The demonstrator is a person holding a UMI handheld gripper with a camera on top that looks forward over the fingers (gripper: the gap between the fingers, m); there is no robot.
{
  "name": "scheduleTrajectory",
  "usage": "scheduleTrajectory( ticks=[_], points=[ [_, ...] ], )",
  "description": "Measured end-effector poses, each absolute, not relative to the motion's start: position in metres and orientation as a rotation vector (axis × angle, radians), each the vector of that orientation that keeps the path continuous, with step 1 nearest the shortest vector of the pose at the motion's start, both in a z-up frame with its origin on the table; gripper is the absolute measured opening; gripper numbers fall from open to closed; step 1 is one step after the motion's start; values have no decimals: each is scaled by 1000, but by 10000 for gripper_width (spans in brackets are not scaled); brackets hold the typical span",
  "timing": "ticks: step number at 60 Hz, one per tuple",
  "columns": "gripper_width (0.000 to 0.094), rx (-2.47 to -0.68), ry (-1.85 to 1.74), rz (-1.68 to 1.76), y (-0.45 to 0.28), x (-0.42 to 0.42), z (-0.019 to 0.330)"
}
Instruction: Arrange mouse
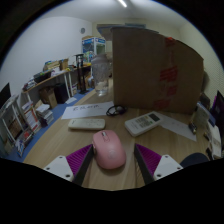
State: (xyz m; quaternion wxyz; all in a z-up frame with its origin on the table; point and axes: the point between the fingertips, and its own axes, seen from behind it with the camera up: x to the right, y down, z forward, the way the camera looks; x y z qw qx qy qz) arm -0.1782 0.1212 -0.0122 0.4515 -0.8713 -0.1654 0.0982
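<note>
Gripper view: mouse [108, 150], pink, sits on the wooden desk [60, 142] between the two fingers of the gripper [108, 163], with a gap visible at each side, so the fingers stand wide and hold nothing. Beyond the fingers lie a white remote [142, 123], a keyboard [86, 124] and a cardboard box [155, 68].

Judgement: light, rigid plastic shell, smooth and curved, likely slippery. Best hold is across the flanks at mid-body, pads low.
</note>
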Motion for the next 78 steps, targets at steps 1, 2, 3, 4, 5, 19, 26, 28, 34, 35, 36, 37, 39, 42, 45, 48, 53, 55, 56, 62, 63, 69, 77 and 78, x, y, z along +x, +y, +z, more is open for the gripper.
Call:
scheduleTrajectory(
  ticks=[1,2,3,4,5,19,26,28,34,35,36,37,39,42,45,48,53,55,56,62,63,69,77,78],
  points=[
    [855,-2148,-409,245,123,-179,-12],
    [852,-2148,-411,249,124,-180,-11],
    [847,-2149,-412,252,125,-181,-11],
    [850,-2150,-411,254,127,-183,-11],
    [850,-2149,-412,256,128,-183,-11],
    [542,-2192,-336,188,137,-180,-14],
    [493,-2175,-299,146,135,-176,-14],
    [467,-2175,-292,136,135,-176,-14],
    [378,-2172,-262,121,133,-175,-12],
    [376,-2171,-260,116,133,-175,-12],
    [375,-2168,-261,116,131,-175,-11],
    [359,-2163,-262,120,129,-177,-10],
    [354,-2145,-268,142,125,-180,-4],
    [351,-2100,-275,177,116,-184,16],
    [352,-2022,-259,195,109,-180,55],
    [351,-1926,-233,198,101,-168,106],
    [349,-1785,-237,175,75,-135,187],
    [348,-1743,-221,158,64,-114,214],
    [347,-1728,-206,142,60,-103,225],
    [346,-1704,-124,6,43,-18,248],
    [344,-1714,-114,-12,42,-4,244],
    [345,-1842,-67,-63,43,56,181],
    [348,-2065,-31,-75,49,102,68],
    [348,-2087,-32,-74,49,101,55]
  ],
)
